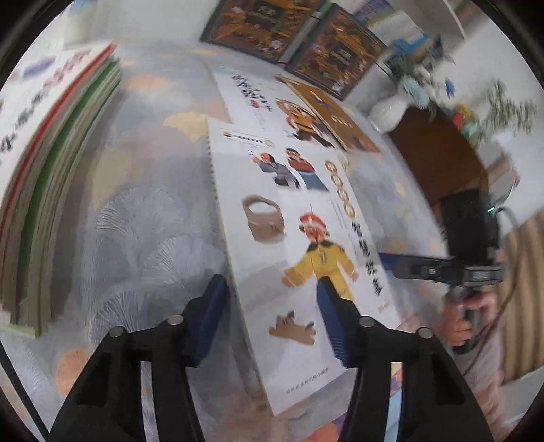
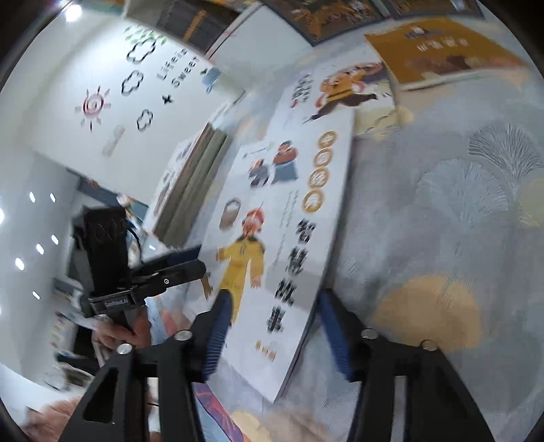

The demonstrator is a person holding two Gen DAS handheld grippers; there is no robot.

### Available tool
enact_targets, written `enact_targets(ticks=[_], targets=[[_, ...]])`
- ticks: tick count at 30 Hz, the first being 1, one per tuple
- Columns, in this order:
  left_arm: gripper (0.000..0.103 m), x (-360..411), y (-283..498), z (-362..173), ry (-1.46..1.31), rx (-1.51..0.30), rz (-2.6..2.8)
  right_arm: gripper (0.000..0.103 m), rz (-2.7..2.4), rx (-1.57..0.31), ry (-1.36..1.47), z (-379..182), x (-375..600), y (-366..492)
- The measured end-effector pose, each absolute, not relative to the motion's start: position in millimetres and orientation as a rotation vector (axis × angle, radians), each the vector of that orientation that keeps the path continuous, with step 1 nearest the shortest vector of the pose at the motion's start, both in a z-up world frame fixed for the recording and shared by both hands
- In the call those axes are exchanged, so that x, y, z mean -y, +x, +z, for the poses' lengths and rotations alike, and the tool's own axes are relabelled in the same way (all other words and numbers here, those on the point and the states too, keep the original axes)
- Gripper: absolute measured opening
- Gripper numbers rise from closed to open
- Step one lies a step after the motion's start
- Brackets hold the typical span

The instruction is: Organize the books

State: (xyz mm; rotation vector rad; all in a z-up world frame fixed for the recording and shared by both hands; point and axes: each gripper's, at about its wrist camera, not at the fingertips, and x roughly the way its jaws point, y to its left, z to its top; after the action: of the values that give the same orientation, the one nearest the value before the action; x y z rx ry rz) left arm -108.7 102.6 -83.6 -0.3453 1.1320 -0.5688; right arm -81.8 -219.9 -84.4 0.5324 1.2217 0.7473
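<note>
1. White picture book [image 1: 299,238] with a yellow-robed cartoon figure on its cover is lifted at a tilt over the bench; its near corner hangs above the cloth, its far end overlaps a second white picture book [image 1: 258,98]
2. Left gripper [image 1: 272,312]: blue pads straddle the spine edge of the lifted book, one pad under the cover, the other on top near the yellow figure; jaws narrowed on the book, contact looks made, though blur hides the exact pad line
3. Right gripper [image 2: 272,326]: pads straddle the opposite long edge by the large black title characters, one on the cover face, one under the edge; reads as gripping the same book
4. Each gripper shows in the other's wrist view, side-on, held by a hand [image 1: 462,319] on its handle
5. Bench [image 1: 142,217] is covered with a grey-blue cloth printed with fan leaves and orange patches
6. Stack of books [image 1: 57,163] with red and green cover edges sits at the bench's left edge, well apart from the lifted book
7. Ochre-covered book [image 1: 335,119] lies flat toward the far edge, partly over the second white book
8. Two dark patterned books [image 1: 295,30] lie at the far edge
9. White vase [image 1: 391,108] with blue flowers stands at the far right corner; blurred
</note>
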Motion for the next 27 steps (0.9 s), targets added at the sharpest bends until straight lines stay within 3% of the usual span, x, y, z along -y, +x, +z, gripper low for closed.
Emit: enact_targets(ticks=[3, 6, 7, 27], targets=[[0.045, -95.7, -97.4, -83.9, -0.324, -1.139, -0.560, 0.031, 0.770, -1.224, 0.567, -94.6, 219.3, -63.5], [0.039, -84.9, -88.3, -80.7, -0.246, -1.135, -0.517, 0.010, 0.749, -1.233, 0.558, -100.0, 219.0, -55.4], [0.036, -84.0, -86.8, -80.0, -0.223, -1.127, -0.506, 0.009, 0.756, -1.228, 0.576, -102.6, 220.3, -53.1], [0.038, -71.2, -82.6, -70.8, -0.083, -1.157, -0.398, 0.014, 0.658, -1.175, 0.453, -65.2, 203.5, -80.7]])
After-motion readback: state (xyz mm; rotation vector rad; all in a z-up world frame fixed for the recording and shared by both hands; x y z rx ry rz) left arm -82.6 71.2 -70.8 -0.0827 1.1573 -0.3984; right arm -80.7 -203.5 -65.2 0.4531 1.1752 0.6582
